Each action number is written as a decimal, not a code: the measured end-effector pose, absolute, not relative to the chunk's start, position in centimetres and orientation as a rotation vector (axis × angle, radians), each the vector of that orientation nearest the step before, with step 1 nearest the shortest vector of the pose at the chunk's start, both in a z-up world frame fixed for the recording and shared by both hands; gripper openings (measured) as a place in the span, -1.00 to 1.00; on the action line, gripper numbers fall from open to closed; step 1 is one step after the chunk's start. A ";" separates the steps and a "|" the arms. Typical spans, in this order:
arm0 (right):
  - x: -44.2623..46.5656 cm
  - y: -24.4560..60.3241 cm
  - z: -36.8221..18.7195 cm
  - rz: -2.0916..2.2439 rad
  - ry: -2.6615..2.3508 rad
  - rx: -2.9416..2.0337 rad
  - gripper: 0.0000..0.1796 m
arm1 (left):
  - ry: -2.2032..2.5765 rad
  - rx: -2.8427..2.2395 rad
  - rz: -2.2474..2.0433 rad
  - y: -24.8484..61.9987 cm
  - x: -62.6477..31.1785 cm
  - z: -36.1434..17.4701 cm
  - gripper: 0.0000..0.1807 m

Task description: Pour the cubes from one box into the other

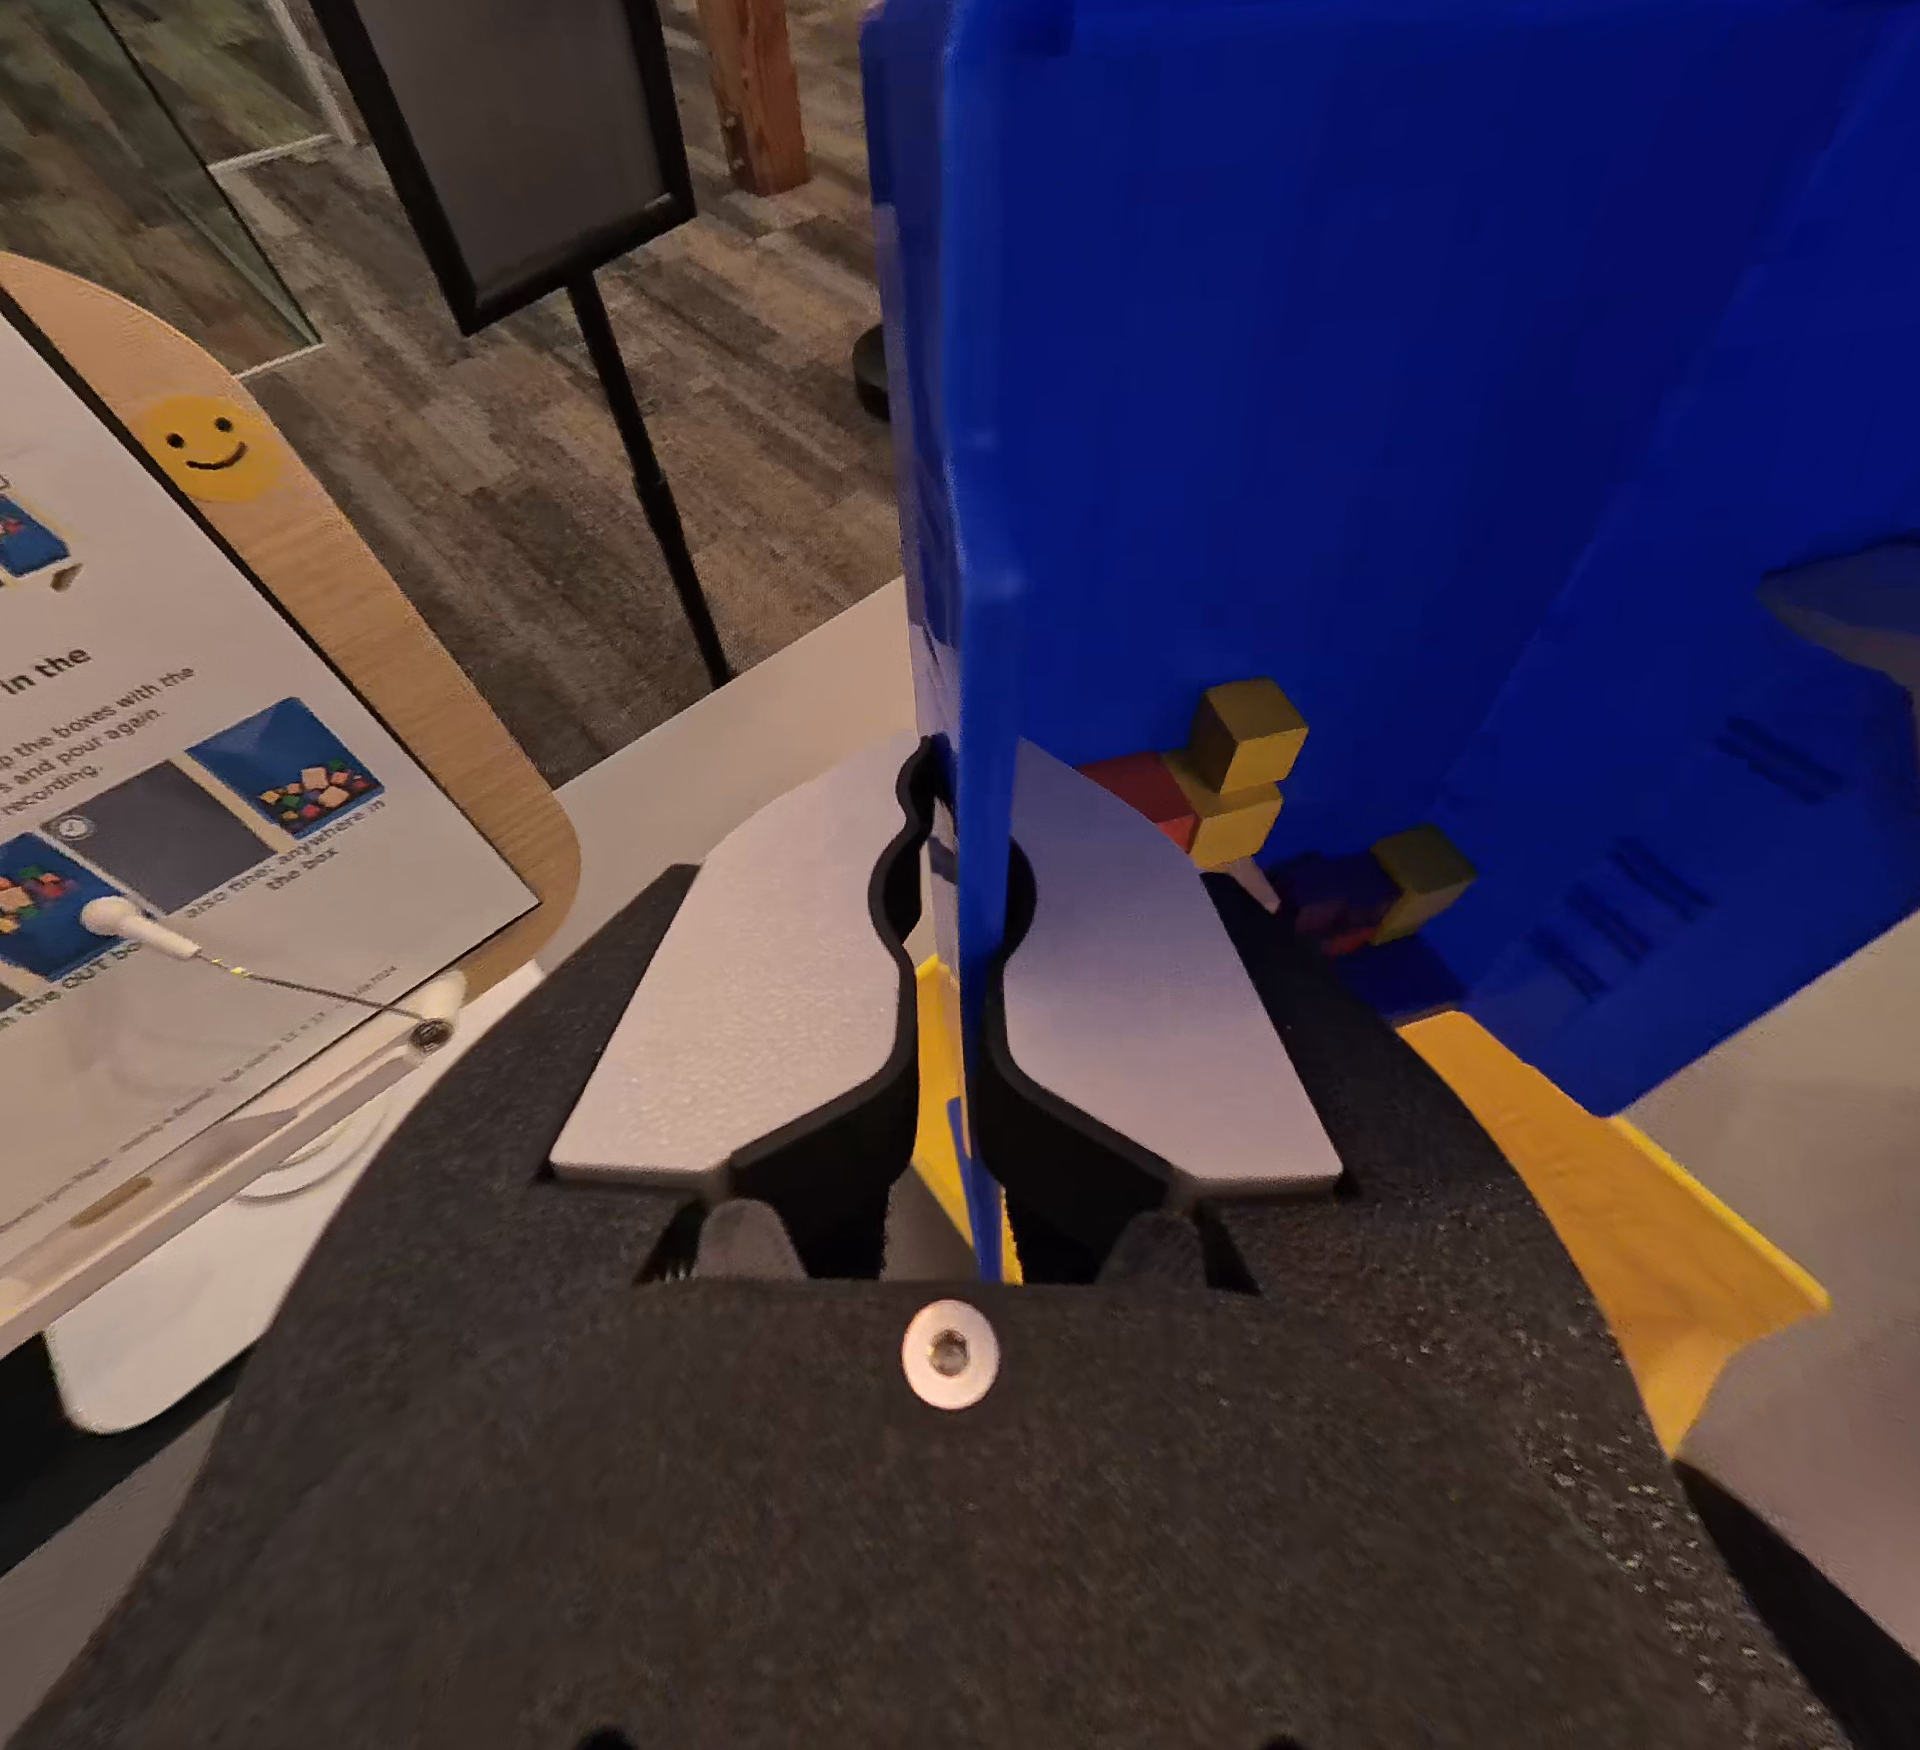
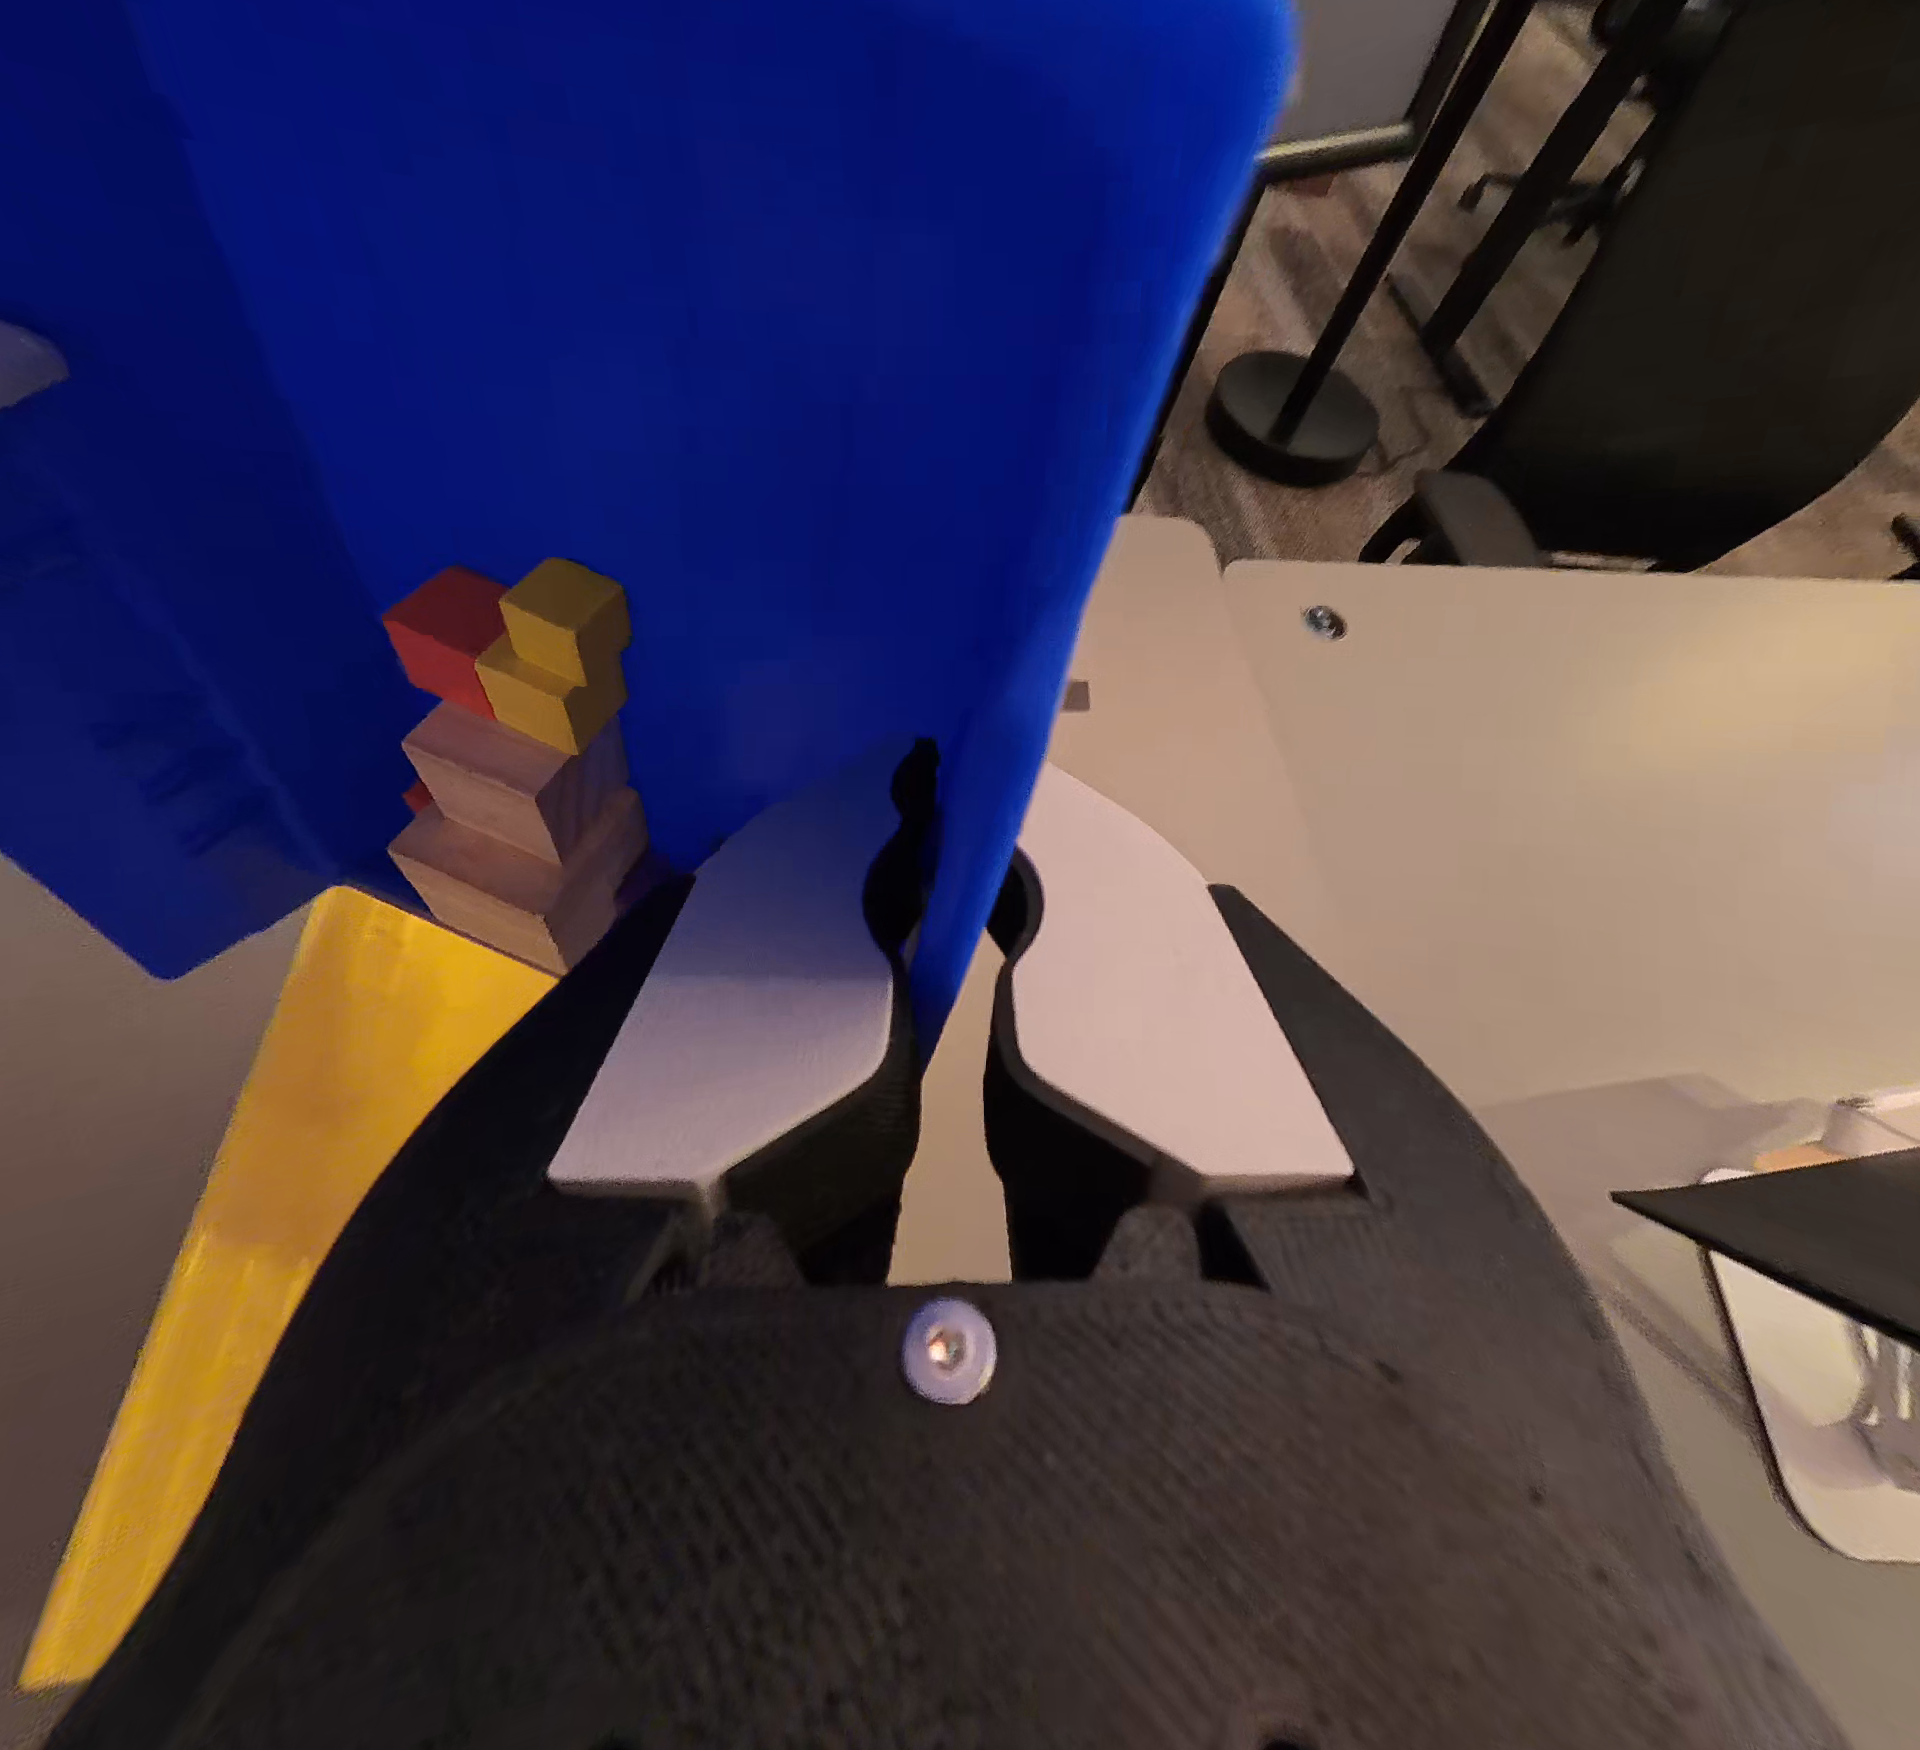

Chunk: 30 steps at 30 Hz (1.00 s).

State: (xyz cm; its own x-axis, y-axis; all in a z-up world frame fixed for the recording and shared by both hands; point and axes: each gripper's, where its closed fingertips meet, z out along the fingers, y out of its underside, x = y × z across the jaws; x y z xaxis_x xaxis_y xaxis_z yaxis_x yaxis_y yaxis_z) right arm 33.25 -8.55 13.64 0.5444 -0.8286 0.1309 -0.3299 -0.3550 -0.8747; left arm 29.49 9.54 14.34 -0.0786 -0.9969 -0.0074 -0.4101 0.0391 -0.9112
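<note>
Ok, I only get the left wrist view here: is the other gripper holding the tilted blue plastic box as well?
Observer: Yes. The right gripper has its jaws closed on the opposite wall of the blue plastic box.
Operator: Any cubes I can't see properly?
Observer: Several plain wooden cubes are piled at the box's low edge, under the red cube and the yellow cubes.
Operator: And the receiving box on that side?
Observer: The yellow plastic box lies just below that pile, to the left of the right gripper.
</note>
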 end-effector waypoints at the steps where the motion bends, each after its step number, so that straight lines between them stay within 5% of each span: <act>1: 33.3 -8.4 13.1 -0.699 0.964 -1.941 -0.92 | 1.601 -1.467 -0.976 9.7 29.5 13.9 -0.94; 30: 33.0 -8.6 13.6 -0.784 0.963 -2.025 -0.92 | 1.553 -1.553 -1.162 9.4 29.8 12.1 -0.94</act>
